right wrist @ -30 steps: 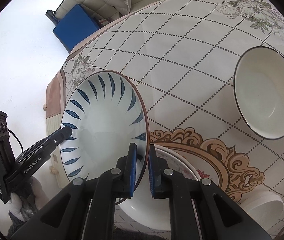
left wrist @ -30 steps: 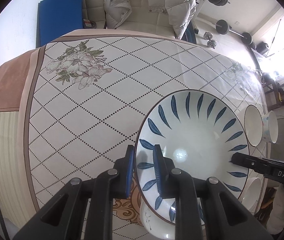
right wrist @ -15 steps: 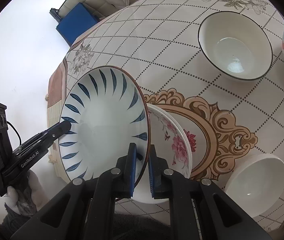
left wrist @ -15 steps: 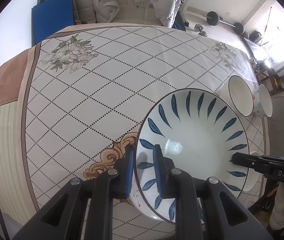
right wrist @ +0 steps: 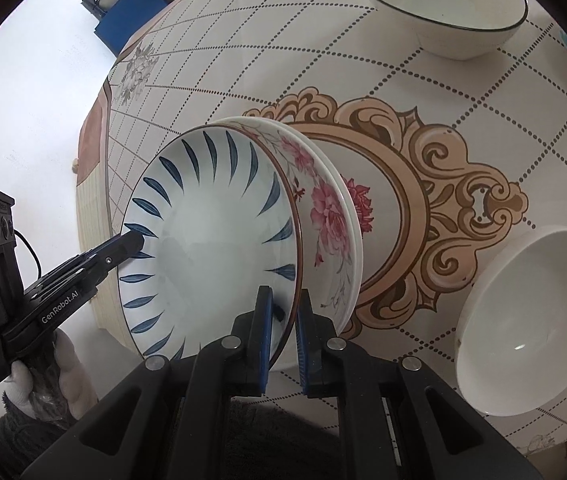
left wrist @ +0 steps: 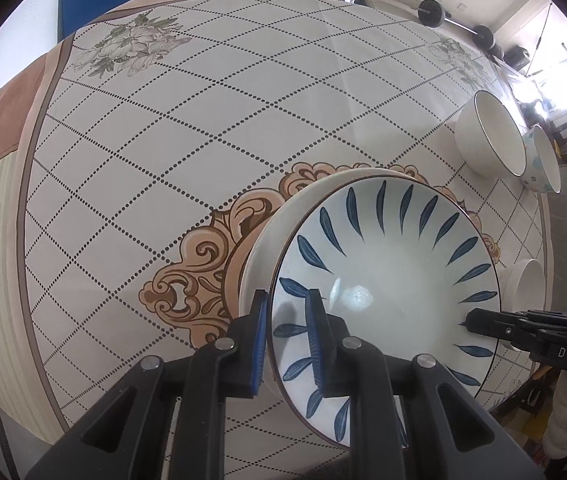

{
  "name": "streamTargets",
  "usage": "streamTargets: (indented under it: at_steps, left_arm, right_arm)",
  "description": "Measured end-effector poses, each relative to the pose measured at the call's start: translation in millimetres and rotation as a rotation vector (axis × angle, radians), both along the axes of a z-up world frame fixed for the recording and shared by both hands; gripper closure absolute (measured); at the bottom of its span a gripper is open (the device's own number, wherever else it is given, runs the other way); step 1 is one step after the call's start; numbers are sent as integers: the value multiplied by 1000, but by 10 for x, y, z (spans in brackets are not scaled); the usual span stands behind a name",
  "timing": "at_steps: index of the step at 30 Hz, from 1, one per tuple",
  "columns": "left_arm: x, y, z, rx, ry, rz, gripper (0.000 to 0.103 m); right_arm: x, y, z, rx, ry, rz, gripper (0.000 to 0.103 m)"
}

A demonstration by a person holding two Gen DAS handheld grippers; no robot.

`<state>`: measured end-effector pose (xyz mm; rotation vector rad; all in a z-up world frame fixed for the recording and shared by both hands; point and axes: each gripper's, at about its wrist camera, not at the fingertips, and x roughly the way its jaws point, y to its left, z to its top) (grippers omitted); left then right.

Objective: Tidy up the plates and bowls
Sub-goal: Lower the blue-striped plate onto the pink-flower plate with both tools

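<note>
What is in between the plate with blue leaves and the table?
A plate with pink flowers lies under the blue-leaf plate, on the table. The right wrist view shows it best; the left wrist view shows only its white edge.

You have two plates: one blue-leaf plate (right wrist: 211,240), and one pink-flower plate (right wrist: 331,216) directly beneath it at the near middle of the counter (left wrist: 203,120). You have three bowls: one dark-rimmed white bowl (right wrist: 443,12) at the far right, one dotted bowl (left wrist: 543,164) just beside it, and one plain white bowl (right wrist: 523,320) at the near right. You have two tools: the left tool (left wrist: 287,336) and the right tool (right wrist: 283,328), one on each side of the blue-leaf plate.
</note>
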<state>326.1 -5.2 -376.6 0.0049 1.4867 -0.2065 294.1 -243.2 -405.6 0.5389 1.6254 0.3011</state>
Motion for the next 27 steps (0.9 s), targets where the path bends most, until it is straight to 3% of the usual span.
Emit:
streamTargets:
  at_steps: [27]
  left_arm:
    - [-63,-113,-390,65,58,-13,87]
  right_arm:
    - [1,132,-302,-58,18,42,92]
